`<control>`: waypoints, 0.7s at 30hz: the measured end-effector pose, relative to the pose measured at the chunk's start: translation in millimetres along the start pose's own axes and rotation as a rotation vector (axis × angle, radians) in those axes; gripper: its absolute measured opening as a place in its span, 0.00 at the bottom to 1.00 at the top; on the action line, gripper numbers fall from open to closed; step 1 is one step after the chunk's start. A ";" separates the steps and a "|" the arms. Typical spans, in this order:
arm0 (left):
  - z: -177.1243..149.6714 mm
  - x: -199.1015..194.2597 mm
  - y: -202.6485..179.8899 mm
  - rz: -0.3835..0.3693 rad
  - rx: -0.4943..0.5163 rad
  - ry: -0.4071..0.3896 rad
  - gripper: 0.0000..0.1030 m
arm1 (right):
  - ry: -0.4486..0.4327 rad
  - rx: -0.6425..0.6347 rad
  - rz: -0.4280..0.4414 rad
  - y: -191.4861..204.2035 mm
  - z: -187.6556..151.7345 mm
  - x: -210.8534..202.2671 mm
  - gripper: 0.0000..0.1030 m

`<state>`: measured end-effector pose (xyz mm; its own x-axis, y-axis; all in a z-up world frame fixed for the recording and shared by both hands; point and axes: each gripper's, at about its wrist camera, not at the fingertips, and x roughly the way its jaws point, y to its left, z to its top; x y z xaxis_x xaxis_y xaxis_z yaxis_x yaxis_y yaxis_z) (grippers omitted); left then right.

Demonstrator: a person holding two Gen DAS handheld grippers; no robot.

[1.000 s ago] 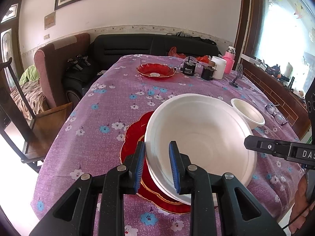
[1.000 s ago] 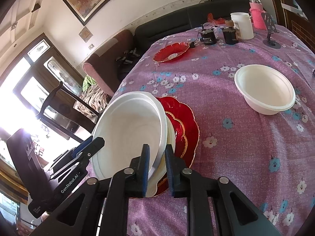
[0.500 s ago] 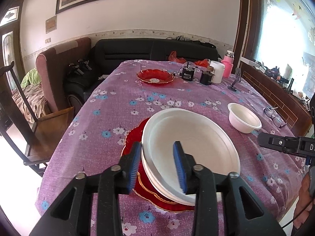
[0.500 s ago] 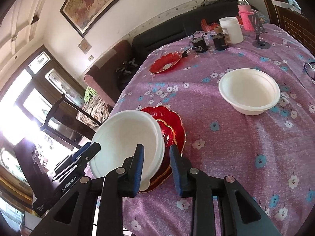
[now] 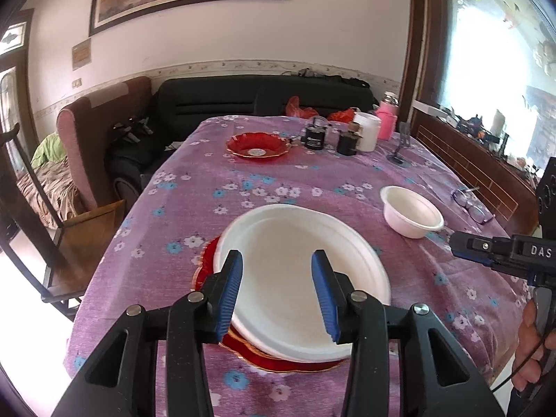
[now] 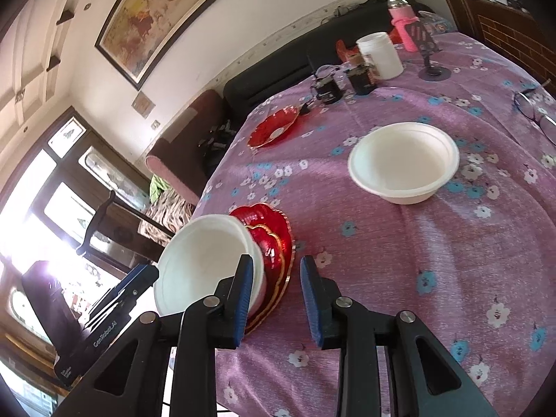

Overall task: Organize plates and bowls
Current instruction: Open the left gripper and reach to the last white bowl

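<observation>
Both grippers have let go of the white plate (image 5: 299, 278) and drawn back; a second ago each pinched its rim while it stood tilted, and now it lies flat on the red plates (image 6: 274, 243) near the front edge of the table (image 5: 194, 187). The left gripper (image 5: 277, 290) hangs above the plate's near rim with its jaws spread wide and nothing between them. The right gripper (image 6: 274, 299) is likewise spread and empty, just off the stack's right side.

That white plate looks like thin moulded foam or pulp: very light, a little bendy, easily dented by a hard squeeze. Its raised rim is the sensible place to grip.

A red dish (image 5: 259, 145) sits well apart at the far end. It looks like glass or hard plastic, so stiffer, slicker and breakable; take it by its scalloped edge.

Smallest, the white bowl (image 6: 403, 161) stands alone to the right of the stack. It seems light and soft-walled too, best pinched across its lip.
</observation>
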<state>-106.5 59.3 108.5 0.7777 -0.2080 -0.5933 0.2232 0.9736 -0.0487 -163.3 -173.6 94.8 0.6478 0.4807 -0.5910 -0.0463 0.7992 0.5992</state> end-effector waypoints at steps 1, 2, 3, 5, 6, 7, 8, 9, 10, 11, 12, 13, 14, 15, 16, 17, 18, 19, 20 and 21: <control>-0.3 -0.1 -3.9 -0.005 0.007 0.002 0.39 | -0.004 0.011 -0.001 -5.1 -0.2 -2.3 0.30; 0.1 0.3 -9.2 -0.012 0.016 0.005 0.39 | -0.007 0.019 0.000 -9.3 0.3 -3.9 0.30; 0.4 1.3 -15.6 -0.019 0.025 0.010 0.39 | -0.010 0.028 0.000 -14.3 0.1 -6.4 0.30; 0.7 3.6 -28.2 -0.036 0.042 0.021 0.39 | -0.018 0.045 -0.002 -22.9 -0.1 -10.7 0.30; 0.8 4.9 -35.8 -0.050 0.051 0.028 0.39 | -0.021 0.053 -0.002 -27.2 0.3 -12.5 0.30; 0.8 5.7 -42.7 -0.061 0.061 0.035 0.39 | -0.024 0.063 -0.001 -32.4 0.2 -14.8 0.30; 0.9 8.2 -52.3 -0.075 0.076 0.046 0.40 | -0.028 0.075 -0.001 -38.7 0.0 -17.5 0.30; 1.3 10.5 -60.7 -0.086 0.088 0.055 0.40 | -0.033 0.087 -0.002 -45.4 -0.1 -20.3 0.30; 1.0 12.5 -67.3 -0.093 0.096 0.062 0.40 | -0.038 0.098 -0.005 -51.5 -0.2 -23.2 0.30; 1.0 15.6 -77.5 -0.109 0.109 0.073 0.40 | -0.042 0.108 -0.007 -56.9 -0.4 -25.5 0.30; 0.7 18.8 -86.1 -0.124 0.120 0.087 0.40 | -0.046 0.119 -0.008 -62.4 -0.3 -27.4 0.30; 0.9 22.8 -93.9 -0.139 0.126 0.101 0.40 | -0.052 0.137 -0.013 -71.5 0.1 -30.9 0.30; 0.9 25.9 -99.7 -0.153 0.129 0.111 0.40 | -0.058 0.151 -0.017 -78.1 0.6 -33.5 0.30; 1.3 31.6 -110.0 -0.174 0.134 0.131 0.41 | -0.063 0.160 -0.019 -82.7 1.2 -35.7 0.30; 1.4 35.7 -117.3 -0.188 0.137 0.147 0.41 | -0.072 0.174 -0.027 -90.6 1.9 -39.6 0.30; 2.2 40.6 -124.9 -0.206 0.139 0.161 0.42 | -0.078 0.183 -0.032 -95.4 2.5 -42.0 0.30; 2.5 45.5 -130.6 -0.218 0.139 0.175 0.43 | -0.083 0.191 -0.036 -99.4 3.1 -44.0 0.30; 3.3 50.7 -136.7 -0.226 0.136 0.194 0.43 | -0.088 0.199 -0.040 -104.2 4.3 -46.6 0.30; 5.9 57.7 -144.1 -0.241 0.128 0.218 0.43 | -0.092 0.206 -0.044 -108.8 5.9 -48.6 0.30; 9.0 63.2 -149.7 -0.257 0.120 0.232 0.43 | -0.093 0.212 -0.048 -112.6 8.0 -50.0 0.30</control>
<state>-85.5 -100.4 85.5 0.5364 -0.4036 -0.7412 0.4717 0.8716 -0.1332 -184.4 -290.5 61.2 0.7135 0.4006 -0.5748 0.1403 0.7221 0.6774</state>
